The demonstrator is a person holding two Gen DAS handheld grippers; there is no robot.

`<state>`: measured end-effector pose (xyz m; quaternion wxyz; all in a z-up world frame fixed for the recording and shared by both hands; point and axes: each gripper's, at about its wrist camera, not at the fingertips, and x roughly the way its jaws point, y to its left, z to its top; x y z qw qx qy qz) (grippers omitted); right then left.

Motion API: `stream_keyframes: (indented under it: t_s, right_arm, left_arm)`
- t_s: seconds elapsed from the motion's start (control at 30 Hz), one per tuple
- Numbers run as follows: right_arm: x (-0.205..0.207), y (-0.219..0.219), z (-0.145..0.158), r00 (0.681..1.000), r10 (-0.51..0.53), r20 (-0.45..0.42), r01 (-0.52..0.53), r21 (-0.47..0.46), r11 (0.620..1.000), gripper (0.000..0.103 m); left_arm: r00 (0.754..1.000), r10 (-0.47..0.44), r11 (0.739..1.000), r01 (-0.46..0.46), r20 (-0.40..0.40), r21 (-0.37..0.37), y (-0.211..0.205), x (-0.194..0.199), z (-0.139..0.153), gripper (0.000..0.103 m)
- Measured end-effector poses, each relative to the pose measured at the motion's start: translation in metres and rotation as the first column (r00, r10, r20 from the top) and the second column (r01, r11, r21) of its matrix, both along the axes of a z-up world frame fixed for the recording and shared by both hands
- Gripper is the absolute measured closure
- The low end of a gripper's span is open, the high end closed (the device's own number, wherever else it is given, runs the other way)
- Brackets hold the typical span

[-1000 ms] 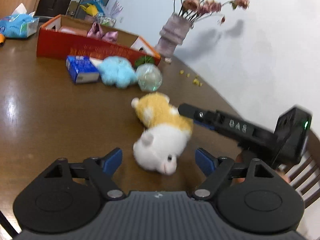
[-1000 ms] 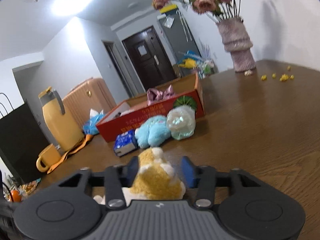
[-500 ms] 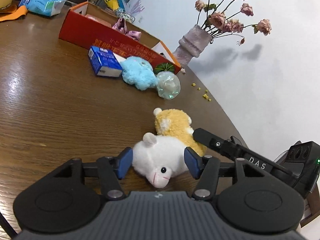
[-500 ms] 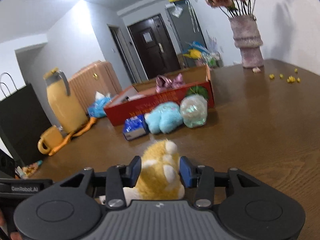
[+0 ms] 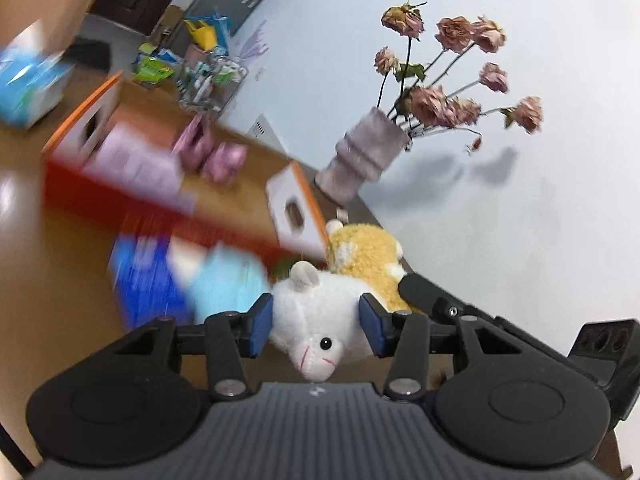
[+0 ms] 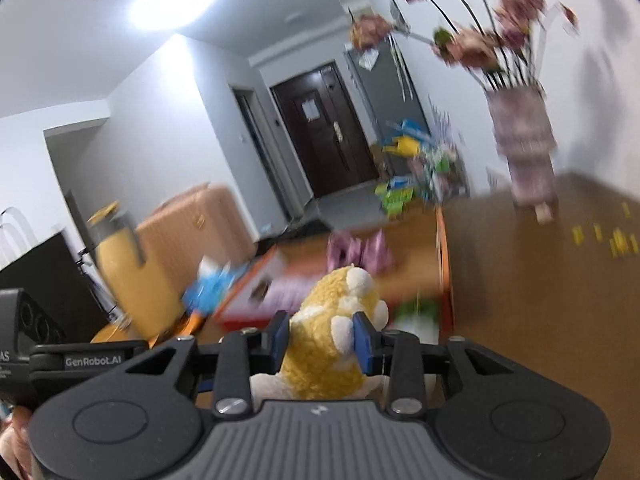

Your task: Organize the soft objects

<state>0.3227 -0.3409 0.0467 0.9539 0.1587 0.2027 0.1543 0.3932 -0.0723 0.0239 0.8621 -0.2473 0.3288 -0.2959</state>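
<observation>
A plush hamster with a white head (image 5: 316, 304) and a yellow body (image 6: 332, 312) hangs above the table between both grippers. My left gripper (image 5: 316, 326) has its blue pads pressed on the white head, and its jaws are closing. My right gripper (image 6: 321, 340) squeezes the yellow rear end, jaws closing too. In the left wrist view the right gripper's black finger (image 5: 424, 292) shows beside the yellow body. An open red cardboard box (image 5: 120, 196) lies just beyond the toy, blurred by motion.
A pink bow (image 5: 208, 156) lies in the box. A light blue plush (image 5: 224, 280) and a blue carton (image 5: 144, 280) sit in front of it. A vase of dried roses (image 5: 364, 164) stands at the right, a yellow jug (image 6: 128, 272) at the left of the brown table (image 6: 540, 300).
The left gripper closed on the hamster's white head. Both grippers then lifted the toy off the table and carried it toward the red box.
</observation>
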Motion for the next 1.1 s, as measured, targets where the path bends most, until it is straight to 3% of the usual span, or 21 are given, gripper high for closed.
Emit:
stream_keyframes:
  t_s: [0.1,0.27,0.37,0.43,0.47,0.5,0.57,0.67,0.77,0.87,0.9,0.97,1.1]
  right_arm:
    - [0.079,-0.008,0.014,0.999,-0.029,-0.017,0.029,0.013,0.999,0.070]
    - [0.209,-0.017,0.002,0.991,-0.078,-0.106,0.077,-0.016,0.997,0.070]
    - [0.261,-0.013,-0.020,0.979,-0.101,-0.175,0.083,-0.104,0.991,0.070]
    - [0.282,-0.002,-0.039,0.970,-0.092,-0.226,0.052,-0.176,0.983,0.076]
    - [0.286,0.004,-0.047,0.965,-0.100,-0.241,0.044,-0.225,0.973,0.074]
    - [0.288,0.010,-0.051,0.967,-0.117,-0.228,0.051,-0.278,0.959,0.075]
    - [0.290,0.016,-0.053,0.968,-0.136,-0.210,0.058,-0.340,0.939,0.075]
    - [0.289,0.020,-0.053,0.968,-0.125,-0.218,0.038,-0.364,0.931,0.076]
    - [0.274,0.022,-0.037,0.979,-0.123,-0.165,0.051,-0.384,0.922,0.073]
    - [0.241,0.012,-0.010,0.992,-0.079,-0.100,0.037,-0.365,0.930,0.061]
    - [0.224,0.008,-0.001,0.996,-0.064,-0.069,0.035,-0.360,0.932,0.052]
    - [0.184,-0.002,0.012,0.999,-0.035,-0.004,0.032,-0.341,0.940,0.045]
    - [0.120,-0.017,0.026,0.999,-0.034,0.042,0.046,-0.303,0.952,0.045]
  left_arm:
    - [0.997,0.025,0.999,-0.028,-0.080,-0.030,-0.008,0.084,0.011,0.055]
    - [0.993,0.053,0.998,-0.050,-0.107,0.037,-0.036,0.198,-0.007,0.056]
    - [0.981,0.085,0.993,-0.069,-0.175,0.094,-0.048,0.237,-0.038,0.058]
    - [0.979,0.091,0.989,-0.067,-0.184,0.133,-0.057,0.248,-0.052,0.061]
    - [0.977,0.113,0.983,-0.084,-0.179,0.161,-0.060,0.250,-0.053,0.062]
    - [0.980,0.120,0.981,-0.093,-0.157,0.170,-0.061,0.249,-0.049,0.061]
    - [0.986,0.106,0.985,-0.087,-0.126,0.148,-0.060,0.247,-0.044,0.047]
    - [0.990,0.115,0.978,-0.098,-0.084,0.182,-0.059,0.236,-0.034,0.046]
    - [0.996,0.085,0.965,-0.083,0.005,0.249,-0.056,0.213,-0.016,0.043]
    - [0.990,0.047,0.933,-0.090,0.131,0.348,-0.039,0.173,0.008,0.031]
    - [0.985,0.041,0.922,-0.101,0.166,0.373,-0.033,0.159,0.015,0.026]
    - [0.967,0.024,0.899,-0.132,0.253,0.418,-0.015,0.122,0.026,0.022]
    - [0.937,0.059,0.847,-0.230,0.345,0.479,0.011,0.067,0.043,0.021]
